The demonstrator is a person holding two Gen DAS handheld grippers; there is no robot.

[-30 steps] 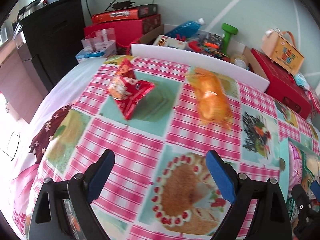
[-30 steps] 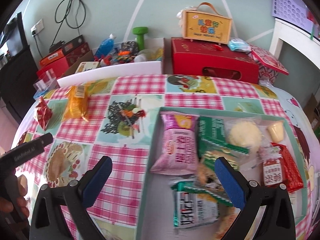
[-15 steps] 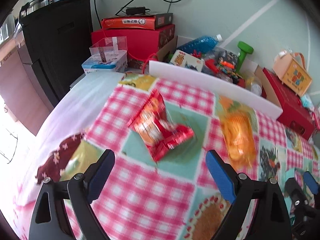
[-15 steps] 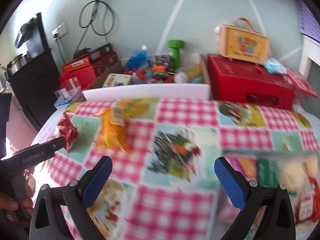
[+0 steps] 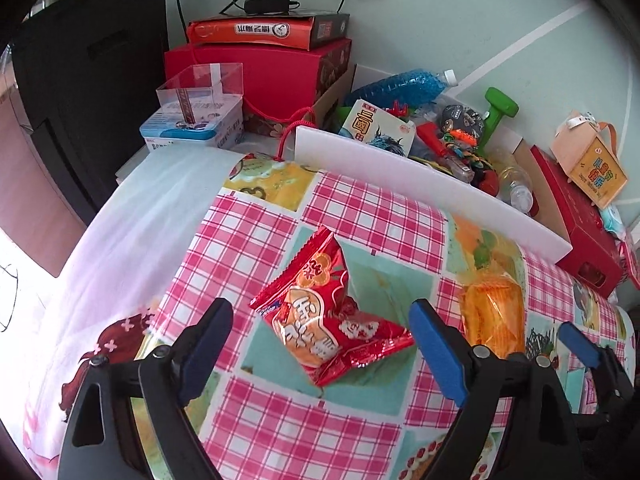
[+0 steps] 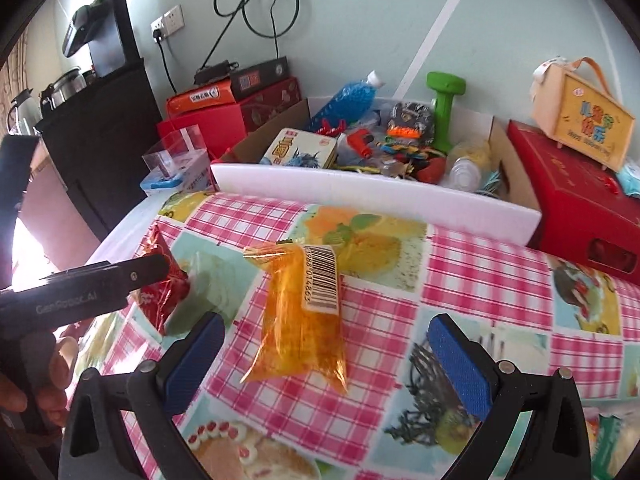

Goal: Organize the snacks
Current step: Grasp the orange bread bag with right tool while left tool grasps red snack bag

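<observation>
A red snack packet (image 5: 326,318) lies on the checked tablecloth, right between the fingers of my open left gripper (image 5: 322,346). It also shows in the right wrist view (image 6: 162,294), partly hidden by the left gripper's body. An orange snack bag (image 6: 304,314) with a barcode label lies just ahead of my open right gripper (image 6: 326,362). The same bag shows in the left wrist view (image 5: 494,314), to the right of the red packet. Both grippers hold nothing.
A white foam board (image 5: 424,192) stands along the table's far edge. Behind it is a cardboard box of toys (image 6: 394,146), red gift boxes (image 6: 572,196) and a clear box on a tin (image 5: 196,120). A black cabinet (image 5: 84,76) stands at the left.
Both grippers have moved forward and left over the table. The red packet now sits between the left fingers, and the right view has swung from the snack tray to the orange bag.
</observation>
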